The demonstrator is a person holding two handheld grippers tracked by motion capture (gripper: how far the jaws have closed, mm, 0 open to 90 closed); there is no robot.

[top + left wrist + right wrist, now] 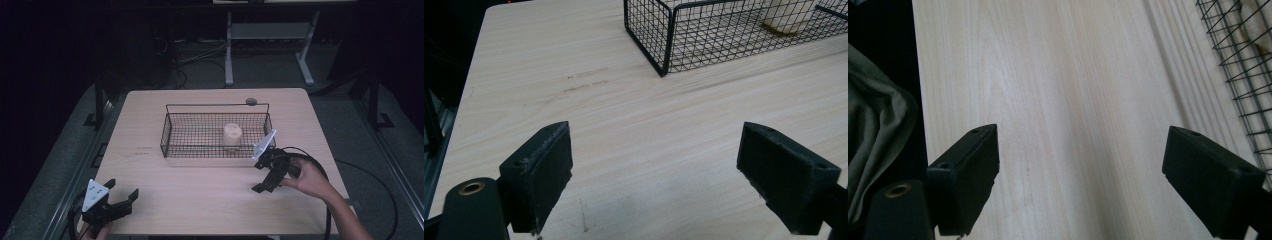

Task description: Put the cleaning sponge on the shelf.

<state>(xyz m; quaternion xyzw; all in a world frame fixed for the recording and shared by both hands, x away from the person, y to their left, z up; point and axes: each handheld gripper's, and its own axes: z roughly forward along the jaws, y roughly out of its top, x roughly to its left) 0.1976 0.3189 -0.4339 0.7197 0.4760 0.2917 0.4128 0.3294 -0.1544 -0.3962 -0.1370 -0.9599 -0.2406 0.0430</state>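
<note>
A black wire basket [170, 131] stands in the middle of the wooden table [200, 180]. Inside it, toward the right end, sits a cream, round, cup-like object [232, 133]. My left gripper [121, 189] rests at the table's near left corner, open, with nothing between its jaws. In the left gripper view [654, 150] it faces the basket's corner [663, 45] and the cream object [786, 17]. A hand [310, 179] holds my right gripper [260, 176] just in front of the basket's right end, open and empty. In the right gripper view [1080, 150] it looks down at bare wood, with the basket [1243, 65] at the right edge.
A small grey round disc [251, 101] lies at the table's far edge behind the basket. Grey cloth [878, 130] shows past the table edge in the right gripper view. Dark floor, cables and a desk frame [270, 45] lie beyond the table.
</note>
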